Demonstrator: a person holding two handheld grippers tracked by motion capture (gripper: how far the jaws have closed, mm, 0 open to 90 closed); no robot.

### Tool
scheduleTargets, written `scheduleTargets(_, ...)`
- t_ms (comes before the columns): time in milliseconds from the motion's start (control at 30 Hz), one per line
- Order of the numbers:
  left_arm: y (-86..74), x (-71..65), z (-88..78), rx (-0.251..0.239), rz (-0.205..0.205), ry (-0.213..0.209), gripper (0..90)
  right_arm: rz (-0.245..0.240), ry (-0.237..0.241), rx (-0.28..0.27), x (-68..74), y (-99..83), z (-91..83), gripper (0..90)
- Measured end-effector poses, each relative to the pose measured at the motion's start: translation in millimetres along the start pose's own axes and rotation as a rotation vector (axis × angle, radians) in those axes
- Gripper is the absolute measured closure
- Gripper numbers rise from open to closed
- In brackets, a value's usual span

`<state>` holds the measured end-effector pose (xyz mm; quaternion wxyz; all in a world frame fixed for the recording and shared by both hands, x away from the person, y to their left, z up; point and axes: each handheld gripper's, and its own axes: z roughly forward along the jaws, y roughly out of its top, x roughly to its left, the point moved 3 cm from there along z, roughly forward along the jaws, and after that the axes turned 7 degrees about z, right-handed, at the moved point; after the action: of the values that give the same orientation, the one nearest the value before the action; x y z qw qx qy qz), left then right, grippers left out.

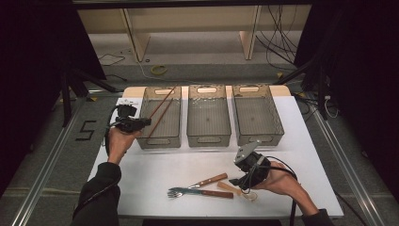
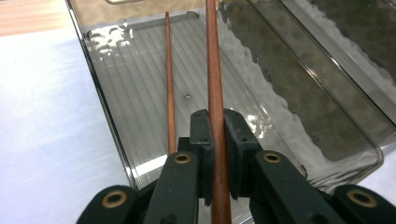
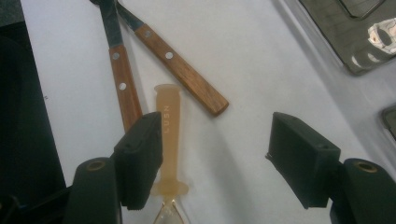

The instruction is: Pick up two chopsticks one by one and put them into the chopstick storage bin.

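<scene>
My left gripper [image 1: 141, 122] [image 2: 217, 135] is shut on a reddish wooden chopstick [image 2: 215, 70] [image 1: 162, 102] that runs forward over the left clear bin [image 1: 160, 141] [image 2: 112, 121]. A second chopstick [image 2: 170, 93] [image 1: 159, 121] lies slanted inside that bin. My right gripper [image 1: 238, 181] [image 3: 215, 154] stands open just above the table, over a tan plastic-handled utensil [image 3: 168, 126] [image 1: 227, 187] whose handle lies beside the left jaw. Close by lie a fork [image 1: 200, 192] [image 3: 122, 79] and a knife [image 1: 207, 181] [image 3: 184, 74], both with wooden handles.
Three clear grey bins stand in a row at the back of the white table [image 1: 164, 165]: the left one, a middle bin [image 1: 209, 139] and a right bin [image 1: 258, 136] [image 3: 355, 46]. Beyond the table are shelves and cables on the floor.
</scene>
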<state>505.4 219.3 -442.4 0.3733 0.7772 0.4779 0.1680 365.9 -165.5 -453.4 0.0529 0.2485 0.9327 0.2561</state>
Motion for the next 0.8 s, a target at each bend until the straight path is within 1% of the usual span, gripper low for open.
scheduleTargets(33, 0.0, 0.7, 1.3, 0.013, 0.003, 0.003, 82.5, 0.000, 0.000, 0.001, -0.1, 0.1, 0.0, 35.9)
scheduleTargets(100, -0.5, 1.9, 3.0, 0.028, -0.006, 0.004, 82.4, 0.009, 0.004, 0.005, 0.8, 0.1, -0.4, 35.9)
scheduleTargets(267, -3.4, 1.1, 6.5, 0.042, -0.015, 0.005, 82.1, 0.012, 0.004, 0.005, 0.9, -0.1, -1.5, 35.9)
scheduleTargets(300, -4.0, 1.6, 8.0, 0.046, -0.021, 0.009, 82.0, 0.011, 0.005, 0.005, 1.0, 0.0, -1.5, 35.9)
scheduleTargets(333, -4.4, 2.6, 9.2, 0.048, -0.028, 0.017, 81.7, 0.021, 0.010, 0.008, 1.8, 0.2, -1.8, 35.9)
scheduleTargets(367, -4.4, 3.6, 9.5, 0.040, -0.030, 0.024, 81.4, 0.023, 0.010, 0.011, 1.9, 0.3, -1.9, 35.9)
scheduleTargets(400, -3.6, 3.3, 9.3, 0.028, -0.041, 0.027, 76.8, 0.023, 0.010, 0.010, 1.9, 0.3, -1.6, 35.9)
scheduleTargets(467, -1.6, 1.7, 6.3, 0.020, -0.052, 0.022, 62.5, 0.022, 0.011, 0.008, 2.0, 0.2, -1.8, 35.9)
scheduleTargets(500, -0.6, 0.7, 4.1, 0.014, -0.050, 0.019, 58.2, 0.001, 0.005, 0.001, 0.7, 0.0, -1.1, 35.9)
scheduleTargets(567, 1.3, -0.3, -0.8, -0.012, -0.056, 0.021, 50.8, 0.000, 0.009, 0.002, 0.1, 0.0, -0.9, 35.9)
scheduleTargets(600, 1.8, -0.7, -3.3, -0.027, -0.059, 0.015, 47.5, 0.000, 0.007, 0.003, 0.0, -0.1, -0.8, 35.9)
scheduleTargets(633, 2.0, -1.9, -5.7, -0.037, -0.067, 0.004, 45.4, 0.000, 0.008, 0.003, 0.2, -0.1, -0.8, 35.9)
scheduleTargets(733, 1.5, -7.4, -13.5, -0.077, -0.066, -0.047, 39.2, -0.004, 0.003, -0.003, 0.3, 0.5, -1.6, 35.9)
scheduleTargets(800, -0.5, -13.8, -19.2, -0.110, -0.056, -0.095, 35.9, -0.003, 0.004, -0.004, 0.6, 1.2, -1.8, 35.9)
